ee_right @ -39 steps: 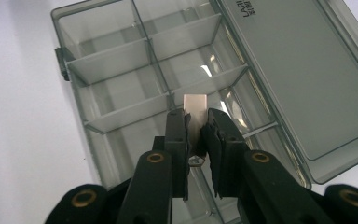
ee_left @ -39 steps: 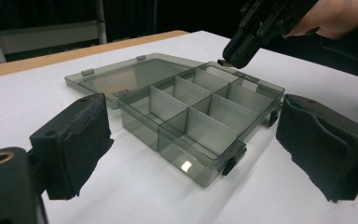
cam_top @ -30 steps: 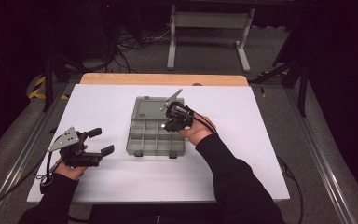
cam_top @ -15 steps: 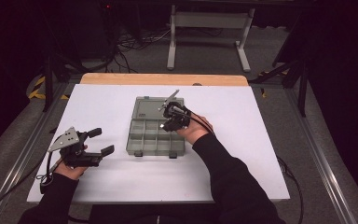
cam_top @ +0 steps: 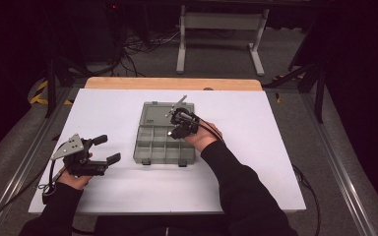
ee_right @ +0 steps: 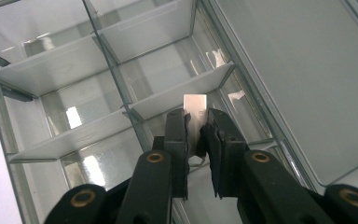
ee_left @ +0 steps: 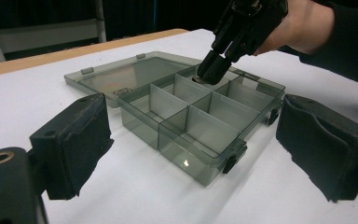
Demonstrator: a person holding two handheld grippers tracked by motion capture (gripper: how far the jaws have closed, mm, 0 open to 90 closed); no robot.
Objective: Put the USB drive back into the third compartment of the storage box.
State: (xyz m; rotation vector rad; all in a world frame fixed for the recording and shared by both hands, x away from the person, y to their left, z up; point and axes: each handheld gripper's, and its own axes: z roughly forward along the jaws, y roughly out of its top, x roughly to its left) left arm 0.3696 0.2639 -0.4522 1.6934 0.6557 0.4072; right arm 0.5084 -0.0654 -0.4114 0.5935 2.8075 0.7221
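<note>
1. While poised over a smoky translucent plastic compartment box (cam_top: 163, 142) on a white table top (cam_top: 256, 162), clamped nearly shut on a small flat silvery metal plate (ee_right: 195, 109): right gripper (ee_right: 196, 122), tip of the plate jutting just past the pads.

2. Seen from the left gripper view: right gripper (ee_left: 214, 65) dipping steeply into a rear compartment next to the hinge side, beside the box's clear lid (ee_left: 121, 77) lying flat and open on the table.

3. Plate not yet released, to judge by the right gripper view: pinched between the jaws, hanging above the compartment floor close to a white divider wall (ee_right: 182, 95); touching the floor or not, cannot tell.

4. Parked well left of the box, near the table's front-left area: left gripper (cam_top: 103, 150), jaws spread wide, nothing between the black foam pads (ee_left: 77, 144), merely facing the box's near corner.

5. Other compartments apparently bare in the close views, only glints of light on the clear floors.

6. Judged stage: placing under way, delivery nearly made. Left to do, most likely: lower a touch, open the jaws, withdraw; possibly shut the lid afterwards.

7. Small risk: plate sticking to a pad or landing on edge against the divider.
</note>
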